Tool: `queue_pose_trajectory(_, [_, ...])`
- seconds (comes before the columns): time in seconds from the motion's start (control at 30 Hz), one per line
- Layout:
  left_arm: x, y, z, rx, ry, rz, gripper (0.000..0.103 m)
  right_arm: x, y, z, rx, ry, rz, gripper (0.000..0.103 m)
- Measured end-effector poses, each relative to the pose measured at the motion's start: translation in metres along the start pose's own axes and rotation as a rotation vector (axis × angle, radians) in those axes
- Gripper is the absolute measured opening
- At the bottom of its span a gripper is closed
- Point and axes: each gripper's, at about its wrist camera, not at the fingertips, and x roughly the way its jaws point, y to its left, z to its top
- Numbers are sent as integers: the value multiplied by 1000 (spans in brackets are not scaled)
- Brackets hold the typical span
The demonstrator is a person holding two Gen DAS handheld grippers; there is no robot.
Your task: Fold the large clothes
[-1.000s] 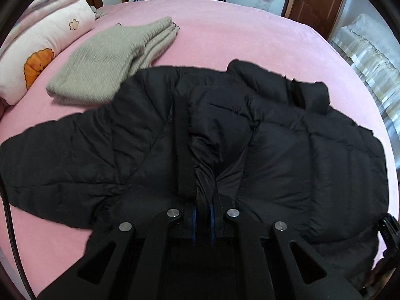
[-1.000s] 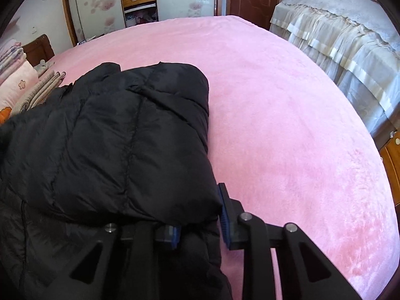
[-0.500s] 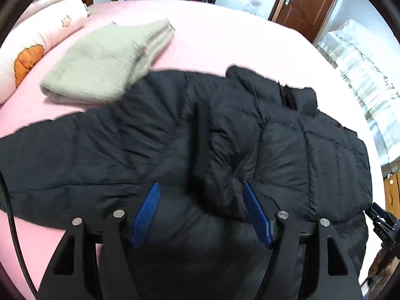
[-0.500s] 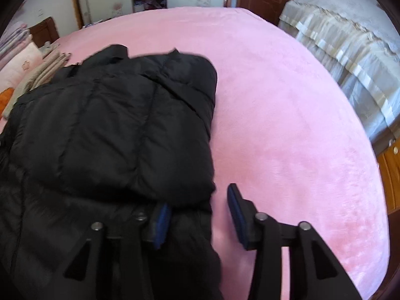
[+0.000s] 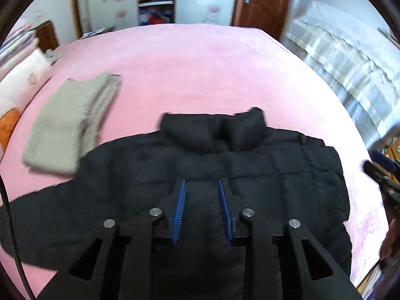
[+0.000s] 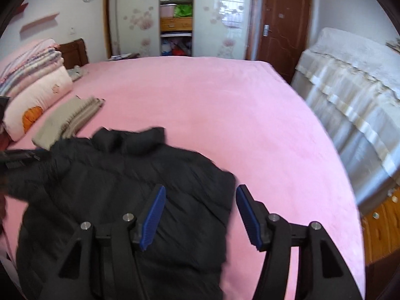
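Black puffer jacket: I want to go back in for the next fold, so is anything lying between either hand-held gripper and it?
Nothing visible. The black puffer jacket lies directly below the left hand-held gripper, whose jaws are closing on nothing, and the right hand-held gripper, whose jaws are opening. The folded beige sweater sits off to the side.

Count at this moment: one black padded jacket (image 5: 250,165) on one pink-covered bed (image 5: 200,70). One folded beige knit garment (image 5: 67,122), possibly more than one layer; blur prevents separating. Two grippers: left gripper (image 5: 202,205), right gripper (image 6: 200,215), two blue pads each. One brown door (image 6: 282,27). One open wardrobe (image 6: 176,15). One stack of folded bedding (image 6: 30,75), items uncounted.
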Motion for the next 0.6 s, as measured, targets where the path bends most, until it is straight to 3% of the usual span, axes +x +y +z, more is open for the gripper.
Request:
queue_pose_trajectory(0.07, [19,-15,7,26,16,33,23,25,17,4,-45,19,-22,58])
queue_pose_trajectory(0.23, [76,-4,9,37,126,133,14,94,47,2,-102,163,25,30])
queue_pose_trajectory(0.33, [92,12,7,11,149,152,14,119,49,-5,-112,203,7,28])
queue_pose_trajectory(0.4, [99,21,5,-8,152,132,12,132,38,-9,-106,215,-37,23])
queue_pose_trajectory(0.6, [114,18,-5,27,156,160,12,148,-18,-21,-11,228,-161,22])
